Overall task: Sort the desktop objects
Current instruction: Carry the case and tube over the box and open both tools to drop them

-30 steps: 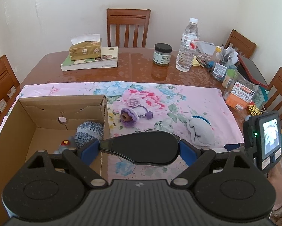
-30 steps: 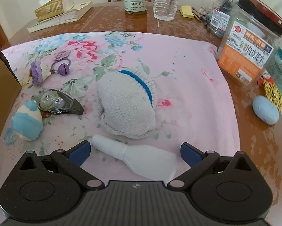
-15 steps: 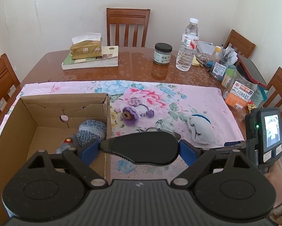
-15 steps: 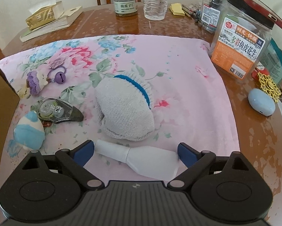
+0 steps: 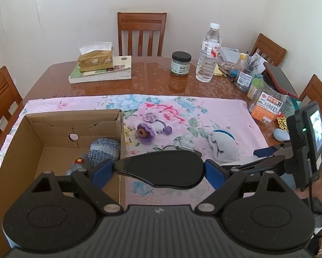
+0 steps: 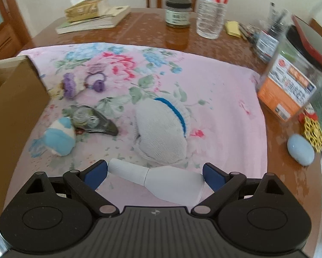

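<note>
While L gripper clamps black case, R gripper clamps white bottle crosswise.

Orange-labelled jar blurred.

Glossy wooden table, matt cardboard box, seemingly knitted sock.

I am counting four chairs, one cardboard box, one water bottle, one dark-lidded jar, one tissue box, and two knitted pouches lying on the floral cloth.
</note>
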`<state>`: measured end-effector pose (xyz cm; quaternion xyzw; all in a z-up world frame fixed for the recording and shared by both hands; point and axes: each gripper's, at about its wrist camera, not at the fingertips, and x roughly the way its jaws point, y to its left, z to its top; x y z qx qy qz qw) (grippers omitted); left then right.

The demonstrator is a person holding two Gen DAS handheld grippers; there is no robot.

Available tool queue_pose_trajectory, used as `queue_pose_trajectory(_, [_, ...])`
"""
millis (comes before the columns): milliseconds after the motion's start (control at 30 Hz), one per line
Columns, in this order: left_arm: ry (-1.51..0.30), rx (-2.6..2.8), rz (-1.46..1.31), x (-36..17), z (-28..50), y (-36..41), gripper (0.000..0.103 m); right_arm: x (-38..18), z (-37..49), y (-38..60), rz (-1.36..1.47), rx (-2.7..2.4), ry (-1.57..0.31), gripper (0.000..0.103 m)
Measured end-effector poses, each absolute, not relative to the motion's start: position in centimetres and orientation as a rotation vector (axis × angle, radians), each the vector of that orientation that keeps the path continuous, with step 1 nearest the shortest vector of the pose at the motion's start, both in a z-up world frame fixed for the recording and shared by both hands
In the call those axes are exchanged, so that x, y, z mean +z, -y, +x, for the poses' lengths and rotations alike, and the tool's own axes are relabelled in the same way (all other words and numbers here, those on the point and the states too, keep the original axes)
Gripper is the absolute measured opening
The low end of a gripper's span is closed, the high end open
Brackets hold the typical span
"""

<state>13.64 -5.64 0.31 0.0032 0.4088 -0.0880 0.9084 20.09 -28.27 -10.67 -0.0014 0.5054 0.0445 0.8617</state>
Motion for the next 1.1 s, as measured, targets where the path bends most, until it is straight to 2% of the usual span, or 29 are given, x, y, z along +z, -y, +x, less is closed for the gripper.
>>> queue_pose_trajectory(367, [-0.841, -0.176, -0.003, 1.3, 11.8, 4.4, 0.090, -6.3, 18.9, 26.7, -0.078, 0.303, -1.017, 0.098])
queue_pose_trajectory(667, [-0.826, -0.144, -0.017, 1.7, 9.9, 2.0, 0.090, -2.2, 17.1, 23.8, -0.120, 0.485, -0.910, 0.098])
queue_pose_trajectory(1100, [-0.819, -0.098, -0.020, 1.4, 8.4, -2.2, 0.090, 0.0, 15.3, 18.5, -0.166, 0.606, -0.813, 0.098])
